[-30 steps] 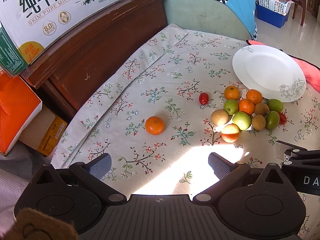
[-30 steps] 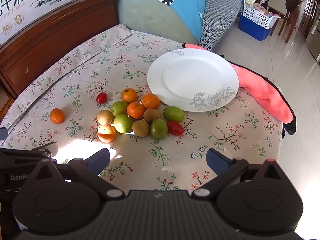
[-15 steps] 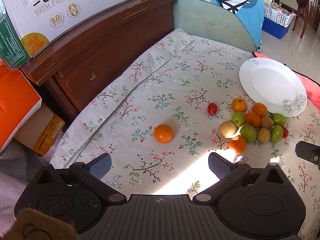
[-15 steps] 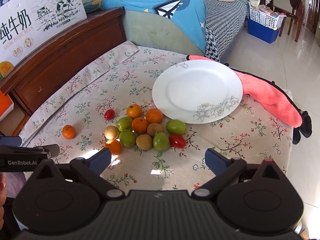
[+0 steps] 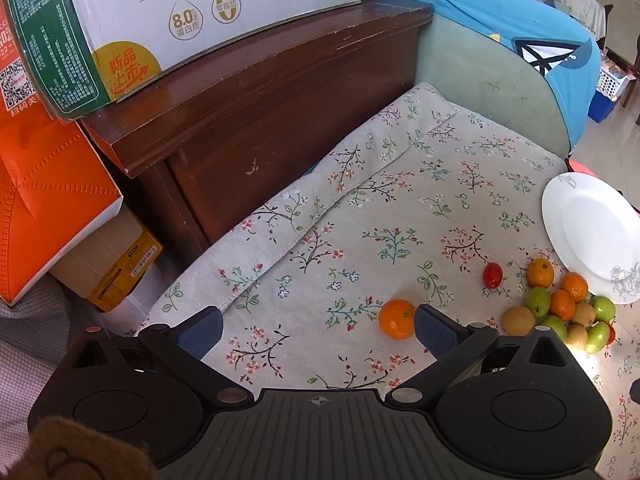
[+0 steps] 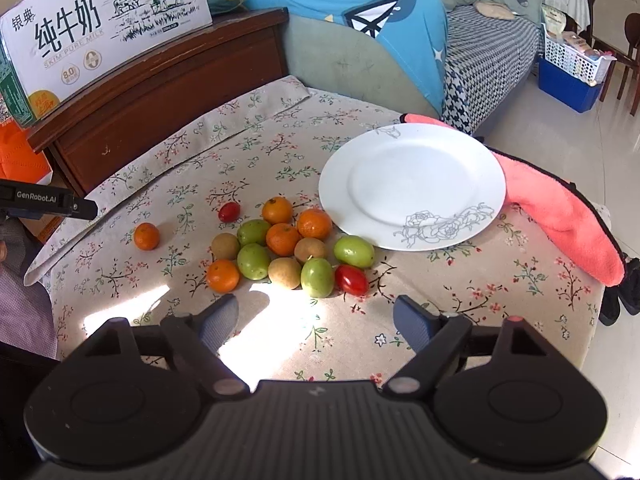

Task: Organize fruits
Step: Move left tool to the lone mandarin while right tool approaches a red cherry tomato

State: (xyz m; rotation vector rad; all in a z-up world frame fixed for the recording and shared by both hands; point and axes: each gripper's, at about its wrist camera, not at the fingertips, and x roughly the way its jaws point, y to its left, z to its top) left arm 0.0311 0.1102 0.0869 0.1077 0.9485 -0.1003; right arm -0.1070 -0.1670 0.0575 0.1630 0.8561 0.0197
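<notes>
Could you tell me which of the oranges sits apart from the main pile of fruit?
The lone orange left of the pile, alone on the tablecloth; the other four oranges are packed among the green and brown fruit.

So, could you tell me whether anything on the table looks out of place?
One orange sits alone, left of the fruit cluster, and a cherry tomato lies slightly apart too. The plate holds nothing.

- Floral-printed woven cloth table cover (image 6: 460, 308): matt.
- Round white ceramic plate (image 6: 412, 184): glossy.
- Dark brown wooden cabinet (image 5: 280, 92), upper centre: polished, scuffed.
- Printed cardboard milk carton (image 5: 180, 12): smooth.
</notes>
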